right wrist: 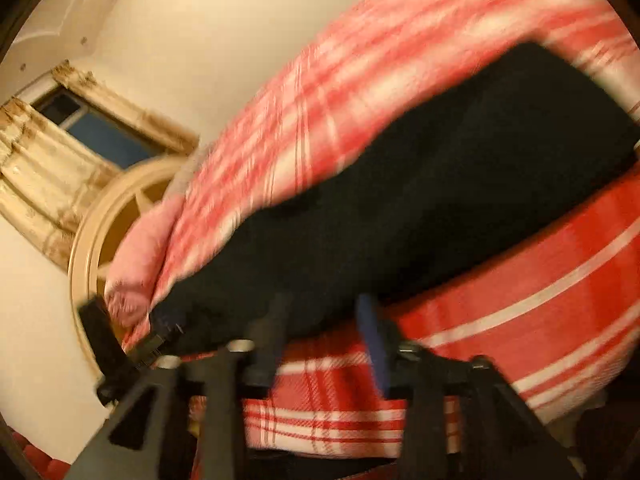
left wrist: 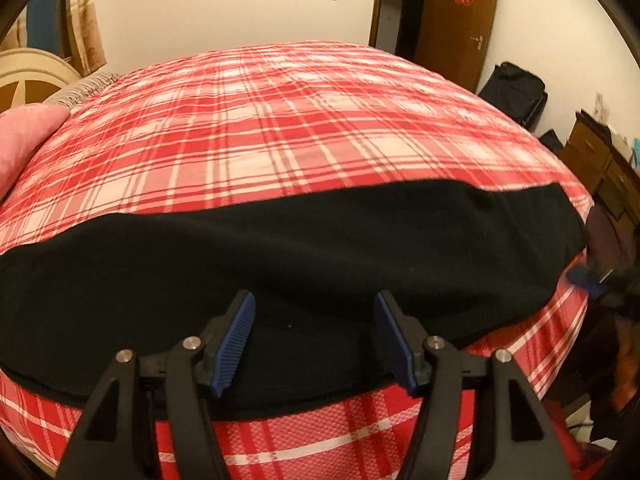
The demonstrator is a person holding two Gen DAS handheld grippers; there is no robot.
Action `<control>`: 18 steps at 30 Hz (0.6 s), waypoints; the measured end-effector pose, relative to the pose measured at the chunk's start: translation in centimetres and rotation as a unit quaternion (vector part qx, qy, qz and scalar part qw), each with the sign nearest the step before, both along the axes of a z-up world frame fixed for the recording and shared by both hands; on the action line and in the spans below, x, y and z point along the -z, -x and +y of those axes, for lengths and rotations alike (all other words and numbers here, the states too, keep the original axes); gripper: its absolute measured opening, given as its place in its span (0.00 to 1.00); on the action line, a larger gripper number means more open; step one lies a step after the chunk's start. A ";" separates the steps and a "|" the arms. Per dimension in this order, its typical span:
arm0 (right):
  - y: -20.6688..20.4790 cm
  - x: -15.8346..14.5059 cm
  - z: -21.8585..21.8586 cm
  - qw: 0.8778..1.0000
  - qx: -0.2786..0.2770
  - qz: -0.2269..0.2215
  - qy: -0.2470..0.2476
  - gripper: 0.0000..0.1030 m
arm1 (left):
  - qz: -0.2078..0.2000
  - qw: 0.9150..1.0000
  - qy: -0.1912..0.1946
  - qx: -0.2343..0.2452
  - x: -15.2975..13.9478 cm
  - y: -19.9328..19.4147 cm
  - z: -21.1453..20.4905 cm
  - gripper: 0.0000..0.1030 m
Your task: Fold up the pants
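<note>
Lying flat on a bed (left wrist: 304, 120) with a red and white check cover: black pants (left wrist: 280, 248), stretching in a long band across the near edge, from one side to the other. Sitting at the bed's far left corner: a pink pillow (left wrist: 24, 140), touching the cover. Showing blurred in the right view: the same bed (right wrist: 520, 280), pants (right wrist: 420, 208) and pillow (right wrist: 136, 264).
</note>
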State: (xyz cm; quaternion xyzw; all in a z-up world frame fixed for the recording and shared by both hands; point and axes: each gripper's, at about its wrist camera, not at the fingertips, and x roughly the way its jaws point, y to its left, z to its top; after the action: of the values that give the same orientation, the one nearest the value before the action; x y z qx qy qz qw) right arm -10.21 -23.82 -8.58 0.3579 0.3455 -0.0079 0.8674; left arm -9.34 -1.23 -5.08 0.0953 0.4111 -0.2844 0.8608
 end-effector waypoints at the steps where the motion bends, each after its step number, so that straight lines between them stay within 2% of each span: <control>1: 0.7 -1.0 -0.7 1.000 0.018 -0.014 0.015 0.54 | 0.004 1.000 -0.001 0.000 0.2 -0.1 -0.1 0.63; 3: 1.8 -2.9 -2.3 0.996 0.057 -0.034 0.060 0.54 | 0.016 1.000 0.001 0.001 0.7 -0.2 -0.5 0.63; 4: 1.9 -3.7 -2.7 0.992 0.075 -0.030 0.101 0.54 | 0.018 1.000 0.001 0.002 0.9 -0.2 -0.7 0.63; 5: 1.3 -4.4 -3.1 0.982 0.094 -0.004 0.164 0.54 | 0.018 1.000 -0.003 0.002 1.1 -0.1 -0.9 0.63; 6: 0.6 -4.5 -3.2 0.975 0.102 0.017 0.196 0.53 | 0.012 1.000 -0.012 0.000 1.3 0.0 -1.2 0.63; 9: -2.7 -3.9 -3.8 0.963 0.090 0.050 0.249 0.46 | -0.002 1.000 -0.028 -0.003 1.3 0.3 -1.8 0.67; 11: -5.1 -3.1 -4.5 0.943 0.089 0.094 0.306 0.46 | -0.006 0.999 -0.035 -0.005 1.3 0.4 -2.0 0.67; 12: -6.0 -2.2 -5.8 0.935 0.086 0.126 0.321 0.46 | -0.006 0.999 -0.035 -0.006 1.3 0.3 -2.0 0.68; 13: -7.3 -0.7 -7.2 0.930 0.089 0.163 0.316 0.46 | -0.006 0.999 -0.034 -0.007 1.3 0.3 -1.9 0.69; 14: -7.5 0.3 -8.7 0.931 0.100 0.180 0.302 0.47 | -0.007 0.999 -0.035 -0.009 1.3 0.2 -1.9 0.72; 15: -7.2 0.3 -9.9 0.935 0.116 0.159 0.293 0.47 | -0.011 0.999 -0.042 -0.012 1.4 0.2 -1.7 0.74; 18: -7.4 -0.1 -11.0 0.930 0.150 0.164 0.294 0.47 | -0.018 0.998 -0.051 -0.023 1.7 0.0 -0.5 0.78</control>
State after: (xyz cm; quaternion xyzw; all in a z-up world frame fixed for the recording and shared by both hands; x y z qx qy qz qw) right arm -2.83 -34.85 -8.44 0.1284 0.4073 -0.2982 0.8536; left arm -9.36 -1.74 -6.79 0.1347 0.4120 -0.2409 0.8684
